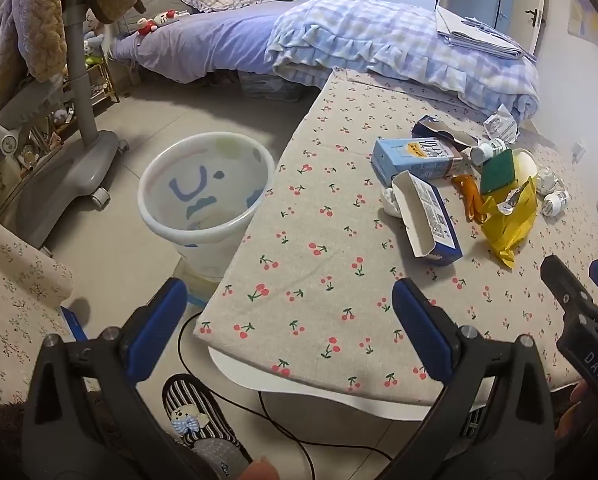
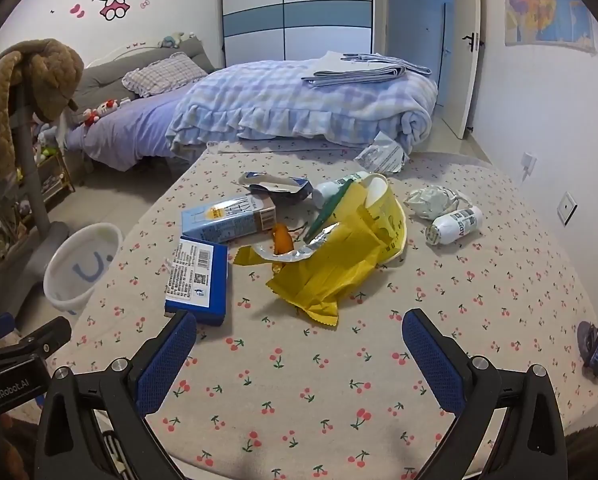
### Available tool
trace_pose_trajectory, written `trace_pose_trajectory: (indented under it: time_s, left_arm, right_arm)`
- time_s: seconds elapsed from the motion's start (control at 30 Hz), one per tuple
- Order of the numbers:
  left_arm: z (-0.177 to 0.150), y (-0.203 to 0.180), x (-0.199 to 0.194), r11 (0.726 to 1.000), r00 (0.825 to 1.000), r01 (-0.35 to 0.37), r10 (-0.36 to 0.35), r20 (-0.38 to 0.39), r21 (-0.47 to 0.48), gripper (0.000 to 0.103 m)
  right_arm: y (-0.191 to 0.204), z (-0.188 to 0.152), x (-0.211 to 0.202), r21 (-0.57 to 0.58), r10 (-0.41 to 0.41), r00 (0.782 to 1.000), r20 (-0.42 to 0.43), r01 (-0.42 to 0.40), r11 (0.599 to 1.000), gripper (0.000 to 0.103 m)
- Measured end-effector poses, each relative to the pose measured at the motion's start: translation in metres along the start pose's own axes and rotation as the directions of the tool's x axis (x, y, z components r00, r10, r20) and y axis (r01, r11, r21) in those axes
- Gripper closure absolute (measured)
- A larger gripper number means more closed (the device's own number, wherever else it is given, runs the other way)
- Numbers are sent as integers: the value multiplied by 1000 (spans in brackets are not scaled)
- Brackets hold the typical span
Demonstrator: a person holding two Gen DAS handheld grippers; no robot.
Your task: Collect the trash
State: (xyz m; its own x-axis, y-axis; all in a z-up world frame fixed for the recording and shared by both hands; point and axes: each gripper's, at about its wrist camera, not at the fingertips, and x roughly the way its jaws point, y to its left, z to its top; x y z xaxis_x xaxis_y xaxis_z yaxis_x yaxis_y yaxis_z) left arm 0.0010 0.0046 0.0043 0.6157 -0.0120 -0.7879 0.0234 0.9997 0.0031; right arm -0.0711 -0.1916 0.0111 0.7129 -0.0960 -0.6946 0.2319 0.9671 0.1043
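Both claws hang released and empty: the left gripper (image 1: 289, 320) spreads wide over the near corner of the table (image 1: 319, 240), and the right gripper (image 2: 299, 344) gapes above the cherry cloth, just short of the trash. And what a heap! A yellow wrapper (image 2: 331, 268) lies crumpled in the middle, a blue box (image 2: 197, 276) to its left, a milk carton (image 2: 227, 220) behind that box, and a torn box (image 2: 275, 186) farther back. Off to the right, a small white bottle (image 2: 455, 224) lies on its side near a crumpled paper wad (image 2: 431, 200). Down on the floor, hard against the table's left edge, stands the white bin (image 1: 205, 200), upright.
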Motion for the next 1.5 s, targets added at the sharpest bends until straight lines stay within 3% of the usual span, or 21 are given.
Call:
trace_pose_trajectory:
  time_s: [1.5]
  left_arm:
    - [3, 0, -4, 1000, 1000, 4, -4, 13, -2, 1]
  right_arm:
    - [2, -2, 2, 13, 19, 1000, -8, -19, 1000, 0]
